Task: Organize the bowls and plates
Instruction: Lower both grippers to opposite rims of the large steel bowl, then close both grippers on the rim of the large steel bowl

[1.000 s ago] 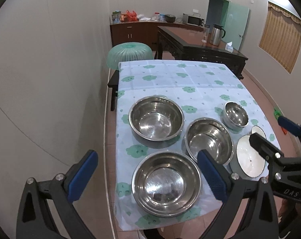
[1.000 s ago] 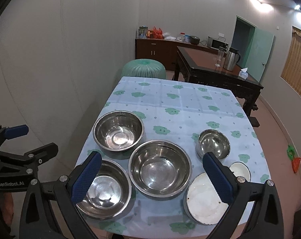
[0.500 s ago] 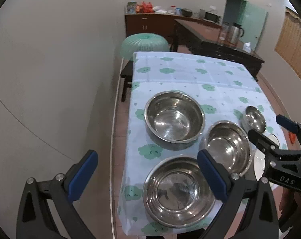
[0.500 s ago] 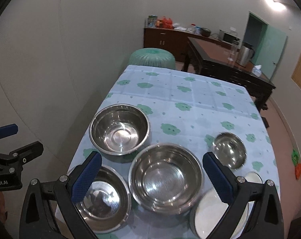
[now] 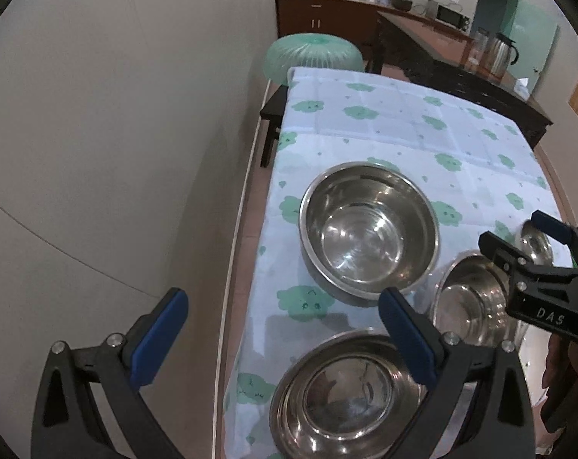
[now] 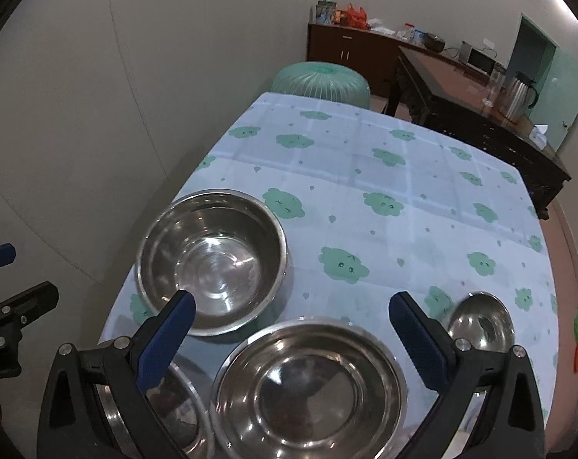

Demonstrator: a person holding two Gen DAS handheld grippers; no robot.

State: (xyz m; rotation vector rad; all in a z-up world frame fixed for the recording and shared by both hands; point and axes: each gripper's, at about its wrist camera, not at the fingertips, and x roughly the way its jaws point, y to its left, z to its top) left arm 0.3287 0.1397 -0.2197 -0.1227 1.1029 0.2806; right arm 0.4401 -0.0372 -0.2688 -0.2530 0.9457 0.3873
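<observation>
A: Left wrist view. We log the left gripper (image 5: 277,334), jaws wide apart, nothing between them, hanging over the near left edge of the counter (image 5: 403,122). Below it sits the near bowl (image 5: 350,394); beyond that, the far large bowl (image 5: 369,229). The right gripper (image 5: 518,237) shows at the right over the middle bowl (image 5: 468,306), and we read its jaws as apart too.

B: Right wrist view. The right gripper's blue pads (image 6: 415,344) stand well apart and empty above the middle bowl (image 6: 308,386). The small bowl (image 6: 480,325) sits just to its right, the far large bowl (image 6: 212,264) to the upper left. The plates are hidden at the lower right; we cannot place them.

A: Step, by our judgement: approach, no bowl lifted or nested yet.

B: The next move calls for lowering one jaw inside a rim and one outside, then closing. Steel walls are slick, so we want a square bite.
</observation>
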